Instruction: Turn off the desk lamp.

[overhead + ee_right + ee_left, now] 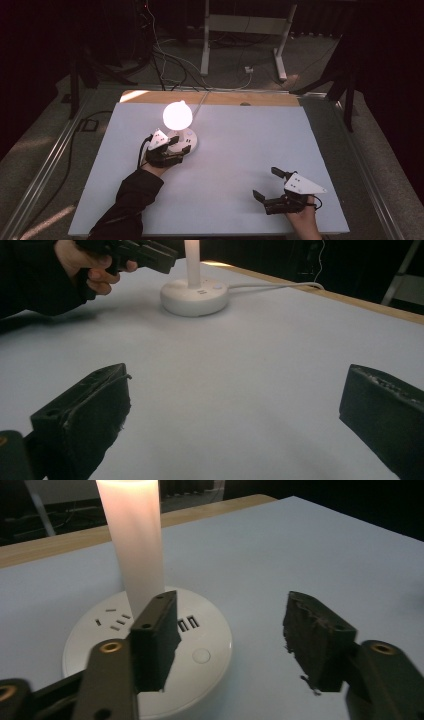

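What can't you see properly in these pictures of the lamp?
- Lamp globe: high view, glare washes out its surface.
- Lamp top: left gripper view, cut off by the top edge.
- Base markings: left gripper view, too small to read; one jaw covers part.
- Cord's far end: right gripper view, lost in darkness.

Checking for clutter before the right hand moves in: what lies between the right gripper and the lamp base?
Nothing: the right gripper view shows bare table between the right gripper and the lamp base.
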`<state>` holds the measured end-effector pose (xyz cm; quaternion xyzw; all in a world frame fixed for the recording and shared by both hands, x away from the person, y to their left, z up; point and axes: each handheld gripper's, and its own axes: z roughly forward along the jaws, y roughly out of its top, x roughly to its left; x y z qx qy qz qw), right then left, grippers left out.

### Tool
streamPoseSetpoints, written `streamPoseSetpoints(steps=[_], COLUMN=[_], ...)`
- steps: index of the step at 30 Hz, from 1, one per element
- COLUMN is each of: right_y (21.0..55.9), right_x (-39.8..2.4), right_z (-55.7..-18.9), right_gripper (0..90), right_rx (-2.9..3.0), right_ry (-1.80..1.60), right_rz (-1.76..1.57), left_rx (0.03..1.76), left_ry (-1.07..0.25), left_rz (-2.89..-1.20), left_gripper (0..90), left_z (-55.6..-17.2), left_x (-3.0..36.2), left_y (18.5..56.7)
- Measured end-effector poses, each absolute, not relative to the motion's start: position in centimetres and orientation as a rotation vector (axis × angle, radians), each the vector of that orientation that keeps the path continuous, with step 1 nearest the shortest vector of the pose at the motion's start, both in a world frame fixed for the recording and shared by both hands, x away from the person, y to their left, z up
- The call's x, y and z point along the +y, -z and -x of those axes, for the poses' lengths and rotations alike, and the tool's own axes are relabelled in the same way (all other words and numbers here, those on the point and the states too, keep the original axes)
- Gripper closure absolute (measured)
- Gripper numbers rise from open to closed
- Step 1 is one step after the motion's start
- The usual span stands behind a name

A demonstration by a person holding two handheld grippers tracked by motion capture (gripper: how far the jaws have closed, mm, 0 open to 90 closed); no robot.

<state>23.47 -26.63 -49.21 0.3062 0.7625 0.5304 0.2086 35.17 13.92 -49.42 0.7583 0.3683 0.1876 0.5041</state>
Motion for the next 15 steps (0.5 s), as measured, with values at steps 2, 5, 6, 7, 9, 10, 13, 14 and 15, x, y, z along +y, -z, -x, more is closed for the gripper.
streamPoseSetpoints(steps=[2, 5, 6, 7, 9, 10, 13, 14, 15], right_y=[49.2, 49.2, 49.21, 49.22, 49.22, 49.22, 49.22, 49.22, 49.23], right_x=[-26.63, -26.61, -26.62, -26.63, -26.65, -26.66, -26.65, -26.64, -26.63], right_z=[-23.48, -23.47, -23.48, -23.5, -23.52, -23.52, -23.53, -23.53, -23.53], right_gripper=[0.0, 0.0, 0.0, 0.0, 0.0, 0.0, 0.0, 0.0, 0.0], right_rx=[2.123, 2.124, 2.124, 2.124, 2.124, 2.124, 2.125, 2.125, 2.125], right_ry=[-1.477, -1.477, -1.477, -1.475, -1.478, -1.476, -1.48, -1.48, -1.479], right_rz=[-0.852, -0.85, -0.85, -0.85, -0.85, -0.85, -0.852, -0.852, -0.851], left_rx=[0.889, 0.898, 0.903, 0.904, 0.907, 0.909, 0.906, 0.913, 0.916], left_ry=[-0.457, -0.472, -0.482, -0.48, -0.486, -0.484, -0.485, -0.487, -0.479], left_rz=[-1.835, -1.837, -1.837, -1.834, -1.841, -1.843, -1.855, -1.865, -1.868], left_gripper=[51.9, 60.6, 61.9, 64.4, 67.0, 70.7, 77.2, 79.4, 80.8], left_z=[-35.26, -35.4, -35.44, -35.51, -35.65, -35.73, -35.84, -35.98, -36.09], left_x=[13.85, 13.78, 13.77, 13.79, 13.81, 13.82, 13.79, 13.74, 13.72], left_y=[49.49, 49.61, 49.64, 49.68, 49.75, 49.78, 49.85, 49.92, 49.98])
